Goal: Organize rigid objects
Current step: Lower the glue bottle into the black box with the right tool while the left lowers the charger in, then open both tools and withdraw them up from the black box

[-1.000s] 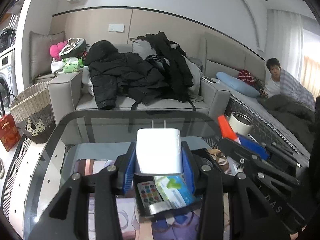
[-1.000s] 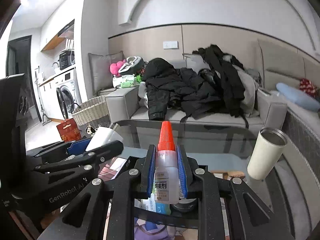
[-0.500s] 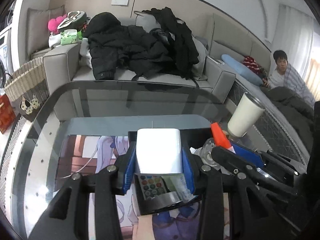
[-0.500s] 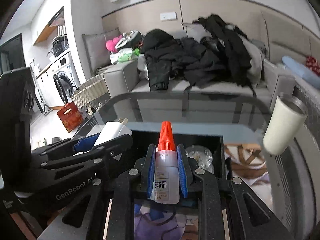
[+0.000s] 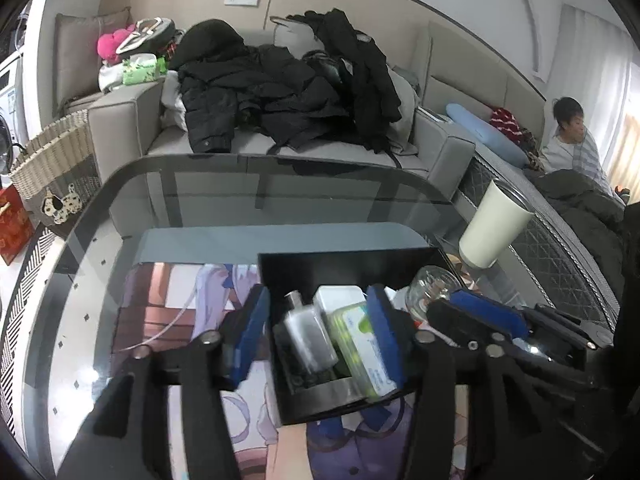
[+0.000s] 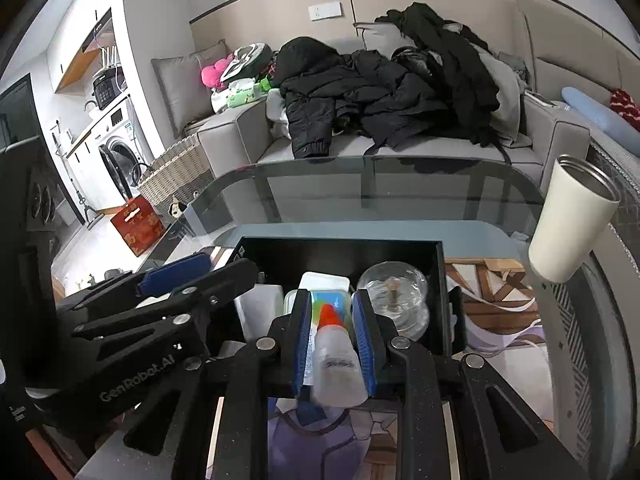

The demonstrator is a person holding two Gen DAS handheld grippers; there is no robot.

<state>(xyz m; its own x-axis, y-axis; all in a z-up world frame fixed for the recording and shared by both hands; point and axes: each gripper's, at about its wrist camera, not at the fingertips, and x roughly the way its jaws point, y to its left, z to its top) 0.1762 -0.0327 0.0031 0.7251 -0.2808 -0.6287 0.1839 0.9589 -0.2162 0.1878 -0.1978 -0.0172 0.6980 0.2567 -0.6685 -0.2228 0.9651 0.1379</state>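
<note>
An open black box (image 5: 344, 264) (image 6: 340, 252) sits on the glass table, with a glass jar (image 6: 394, 300), a green-and-white pack (image 5: 360, 340) and a white case (image 6: 324, 280) inside. My left gripper (image 5: 316, 292) hangs over its left part with jaws opening. The white charger (image 5: 308, 336) is a blur between the blue pads, touching neither, and drops into the box. My right gripper (image 6: 332, 300) is just right of it, also opening. The orange-capped glue bottle (image 6: 334, 360) tips forward, blurred, loose between its pads.
A white tumbler (image 5: 492, 232) (image 6: 572, 232) stands on the table right of the box. Behind the table a grey sofa (image 5: 132, 120) carries black jackets. A wicker basket (image 5: 52, 160) is on the floor at left. A person (image 5: 572, 136) sits on the bed at far right.
Both grippers came down over the black box. The left jaws spread and the charger left them. The glue bottle, upright in the right jaws before, now tips forward.
</note>
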